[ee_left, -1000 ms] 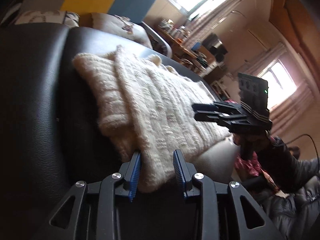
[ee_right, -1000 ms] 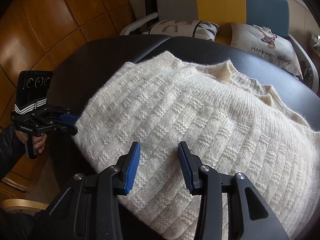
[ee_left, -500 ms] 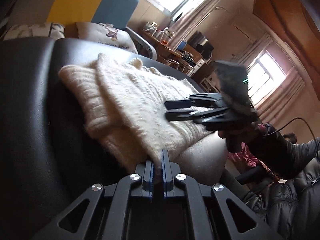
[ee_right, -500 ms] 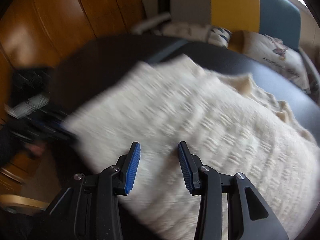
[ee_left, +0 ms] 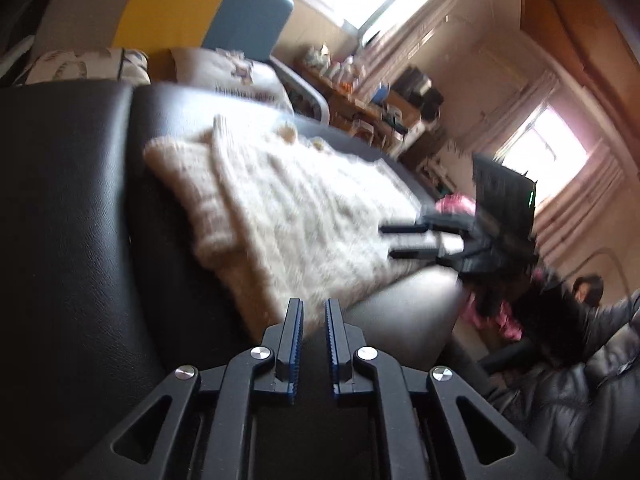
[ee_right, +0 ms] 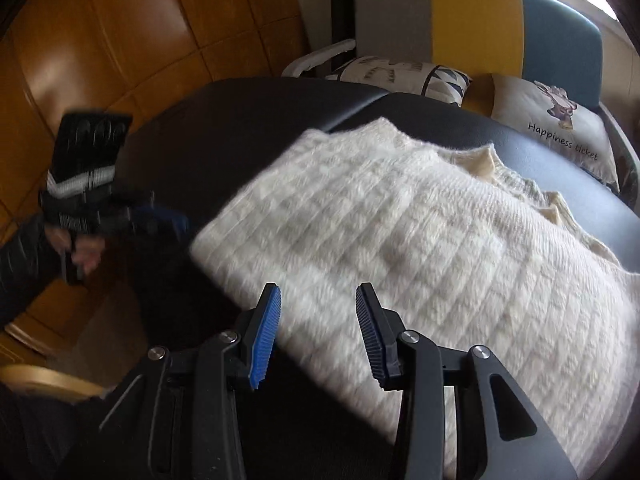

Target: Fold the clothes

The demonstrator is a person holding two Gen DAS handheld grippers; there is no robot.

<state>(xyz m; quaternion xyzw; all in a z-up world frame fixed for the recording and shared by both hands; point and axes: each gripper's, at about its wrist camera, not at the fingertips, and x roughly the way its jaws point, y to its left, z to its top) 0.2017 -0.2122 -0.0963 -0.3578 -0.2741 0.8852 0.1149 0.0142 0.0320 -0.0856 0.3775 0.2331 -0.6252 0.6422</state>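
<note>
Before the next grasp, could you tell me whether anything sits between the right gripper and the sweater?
Nothing visible does. The open right gripper hangs directly over the near edge of the cream sweater, with only air between them.

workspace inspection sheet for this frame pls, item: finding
Surface: black padded surface, bare around the garment.
Job's things: cream knit sweater, folded, lying flat.
Clutter: nothing seen on the surface.
Grippers: left gripper at the sweater's near edge, narrow gap between the fingers, nothing visibly clamped; right gripper open over the sweater's near edge, empty.
Cables: thin dark cable arcing at the far right.
Surroundings: grey, yellow and blue chair, two cushions, wood panelling, cluttered shelf, bright windows.
</note>
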